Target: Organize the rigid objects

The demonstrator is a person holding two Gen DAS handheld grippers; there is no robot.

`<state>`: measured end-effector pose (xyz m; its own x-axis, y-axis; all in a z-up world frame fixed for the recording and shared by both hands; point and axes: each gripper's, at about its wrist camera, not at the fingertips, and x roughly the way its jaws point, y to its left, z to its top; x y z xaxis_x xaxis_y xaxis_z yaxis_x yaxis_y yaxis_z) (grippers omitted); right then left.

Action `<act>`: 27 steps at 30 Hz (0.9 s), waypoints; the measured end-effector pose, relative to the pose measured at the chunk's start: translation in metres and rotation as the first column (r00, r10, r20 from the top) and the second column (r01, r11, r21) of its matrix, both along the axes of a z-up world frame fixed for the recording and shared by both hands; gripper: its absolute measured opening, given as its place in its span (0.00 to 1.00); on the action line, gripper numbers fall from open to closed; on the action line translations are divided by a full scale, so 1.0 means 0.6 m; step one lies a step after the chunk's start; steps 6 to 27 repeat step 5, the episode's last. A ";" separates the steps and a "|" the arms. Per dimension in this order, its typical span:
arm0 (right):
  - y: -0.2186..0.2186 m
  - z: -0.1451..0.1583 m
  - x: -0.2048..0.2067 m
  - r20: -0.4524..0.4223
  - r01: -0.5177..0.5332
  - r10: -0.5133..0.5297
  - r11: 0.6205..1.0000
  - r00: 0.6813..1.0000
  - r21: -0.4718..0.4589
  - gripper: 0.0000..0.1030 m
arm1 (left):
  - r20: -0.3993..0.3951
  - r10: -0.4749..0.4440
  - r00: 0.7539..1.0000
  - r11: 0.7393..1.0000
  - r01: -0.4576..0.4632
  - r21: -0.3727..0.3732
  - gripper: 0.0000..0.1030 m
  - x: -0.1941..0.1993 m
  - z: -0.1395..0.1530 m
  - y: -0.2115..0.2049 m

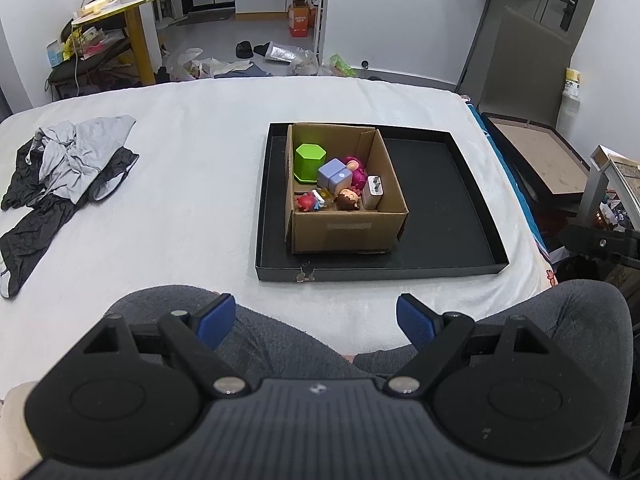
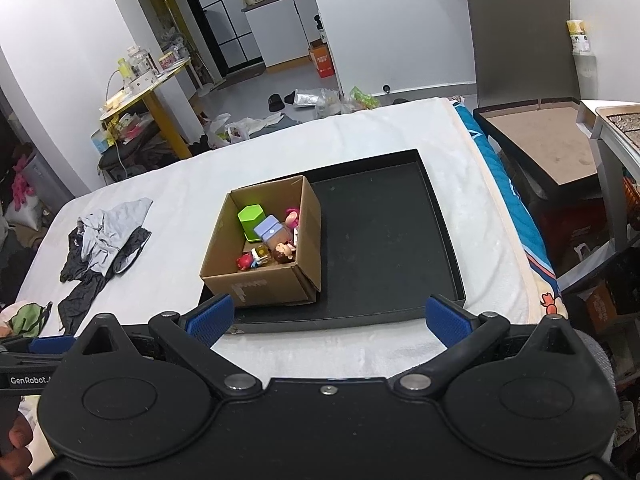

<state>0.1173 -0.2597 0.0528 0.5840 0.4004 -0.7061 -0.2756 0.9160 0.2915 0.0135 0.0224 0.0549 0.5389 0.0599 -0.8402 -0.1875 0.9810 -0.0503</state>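
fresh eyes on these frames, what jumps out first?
The cardboard box of bright toys, standing in the left part of a black tray on the white bed, with a green hexagonal block in its far left corner. Next, crumpled grey and black clothes lie at the bed's left side.

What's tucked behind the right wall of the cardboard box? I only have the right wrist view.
Observer: A silver-grey block stands upright inside the cardboard box, against that wall and next to the brown-haired figurine.
Operator: Is the left gripper holding anything?
Observer: No. The left gripper is open and empty. It is above the person's grey-trousered knees, on the near side of the black tray.
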 end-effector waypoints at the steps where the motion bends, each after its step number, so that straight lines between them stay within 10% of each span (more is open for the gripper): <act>1: 0.000 0.000 -0.001 0.001 0.000 0.000 1.000 1.000 0.000 1.00 | 0.003 -0.005 1.000 1.000 0.004 0.002 0.84 -0.001 0.001 -0.001; 27: 0.000 0.002 -0.002 0.000 0.000 0.000 1.000 1.000 0.000 1.00 | 0.013 -0.019 1.000 1.000 0.018 0.016 0.84 -0.006 0.003 -0.008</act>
